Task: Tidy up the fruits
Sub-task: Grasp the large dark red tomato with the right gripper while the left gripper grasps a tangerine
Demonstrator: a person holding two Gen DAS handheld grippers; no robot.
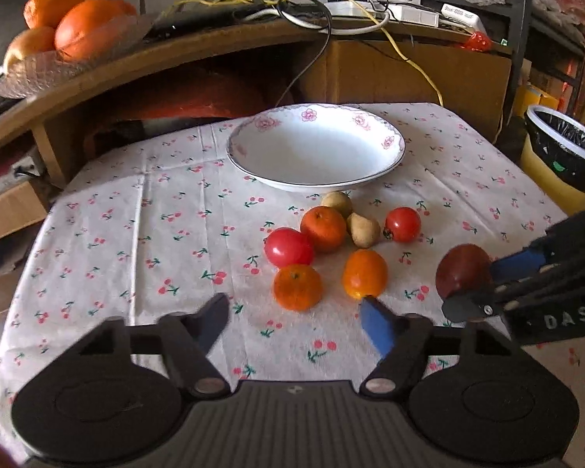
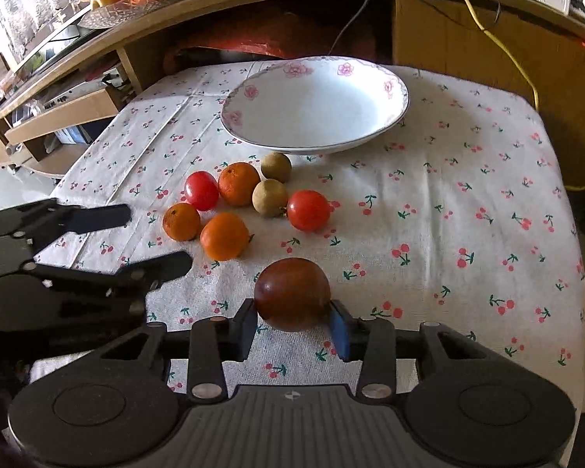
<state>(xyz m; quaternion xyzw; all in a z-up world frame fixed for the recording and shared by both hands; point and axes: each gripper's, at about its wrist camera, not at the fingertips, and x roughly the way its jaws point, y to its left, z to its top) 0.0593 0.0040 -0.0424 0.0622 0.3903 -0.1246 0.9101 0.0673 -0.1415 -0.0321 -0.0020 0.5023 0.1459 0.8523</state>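
The dark red plum (image 2: 292, 292) is clamped in the right claw (image 2: 294, 325); it should be lowered gently into the empty bowl (image 2: 370, 132) at 12 o'clock, while the left claw (image 1: 294, 321) is held agape.

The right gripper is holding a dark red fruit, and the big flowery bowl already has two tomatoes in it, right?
Not quite. The right gripper does hold the dark red fruit, but the flowery bowl has nothing in it. The right wrist view shows both red tomatoes lying on the cloth in front of it.
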